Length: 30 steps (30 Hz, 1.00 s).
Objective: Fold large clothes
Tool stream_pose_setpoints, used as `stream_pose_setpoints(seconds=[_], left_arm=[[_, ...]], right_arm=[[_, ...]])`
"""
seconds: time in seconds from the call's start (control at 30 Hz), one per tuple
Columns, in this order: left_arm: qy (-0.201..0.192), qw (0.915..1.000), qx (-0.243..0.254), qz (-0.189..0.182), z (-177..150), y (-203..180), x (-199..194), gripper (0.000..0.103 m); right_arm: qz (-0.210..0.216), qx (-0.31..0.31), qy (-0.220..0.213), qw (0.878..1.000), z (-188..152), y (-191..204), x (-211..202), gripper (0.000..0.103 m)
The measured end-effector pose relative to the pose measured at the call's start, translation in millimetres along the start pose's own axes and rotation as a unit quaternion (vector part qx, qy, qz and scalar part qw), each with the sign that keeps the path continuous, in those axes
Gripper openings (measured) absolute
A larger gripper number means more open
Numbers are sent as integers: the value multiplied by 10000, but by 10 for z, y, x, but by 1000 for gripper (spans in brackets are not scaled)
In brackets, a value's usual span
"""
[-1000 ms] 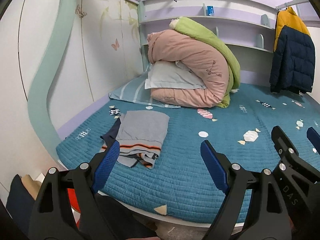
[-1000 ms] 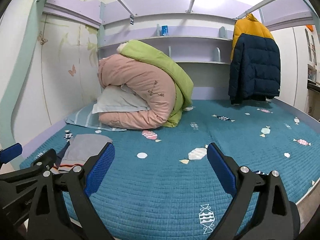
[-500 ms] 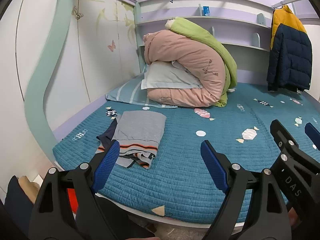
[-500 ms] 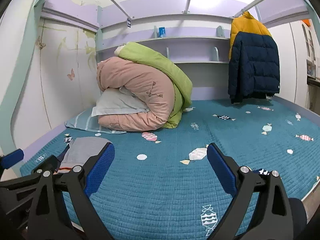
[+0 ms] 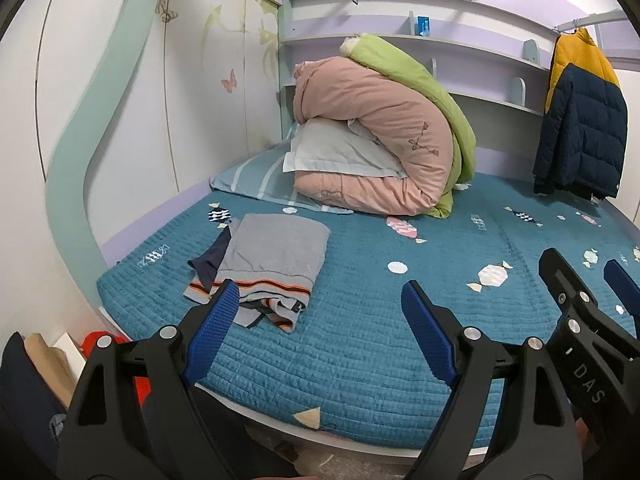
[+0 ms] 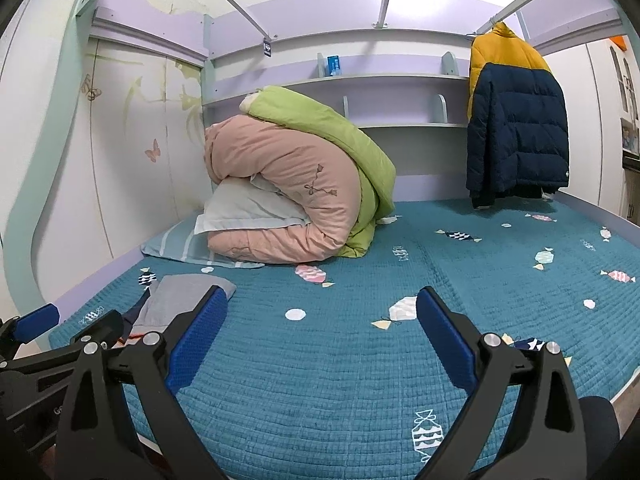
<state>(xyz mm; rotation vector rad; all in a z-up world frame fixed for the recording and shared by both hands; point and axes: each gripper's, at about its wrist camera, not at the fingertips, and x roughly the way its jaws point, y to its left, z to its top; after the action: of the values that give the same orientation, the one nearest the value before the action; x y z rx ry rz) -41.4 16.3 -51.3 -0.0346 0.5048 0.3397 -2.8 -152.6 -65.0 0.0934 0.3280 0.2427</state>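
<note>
While folded grey garment point(image 5: 276, 256) lies on bed point(image 5: 360, 344), both grippers — left gripper point(image 5: 320, 332) & right gripper point(image 6: 320, 340) — spread wide, holding nothing.

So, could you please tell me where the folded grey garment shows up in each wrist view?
Left wrist: folded grey garment lies left of centre on the bed.
Right wrist: it sits at lower left, partly hidden behind a gripper finger.
Shared landmark: the pink duvet behind it.
</note>
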Motion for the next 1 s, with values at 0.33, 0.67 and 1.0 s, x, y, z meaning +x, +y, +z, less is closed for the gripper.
stream_pose_setpoints(seconds=[0.33,0.67,1.0], left_arm=[[16,10000,-16,-1,-19,6,-3,84],[20,10000,21,12,-34,2,7,85],[35,10000,8,11,-52,-2,2,85]], right_arm=[[41,76,30,10000,-19,-8,7,93],[49,96,66,9999,-21,-33,11,93],[52,103,74,9999,-30,-31,10,94]])
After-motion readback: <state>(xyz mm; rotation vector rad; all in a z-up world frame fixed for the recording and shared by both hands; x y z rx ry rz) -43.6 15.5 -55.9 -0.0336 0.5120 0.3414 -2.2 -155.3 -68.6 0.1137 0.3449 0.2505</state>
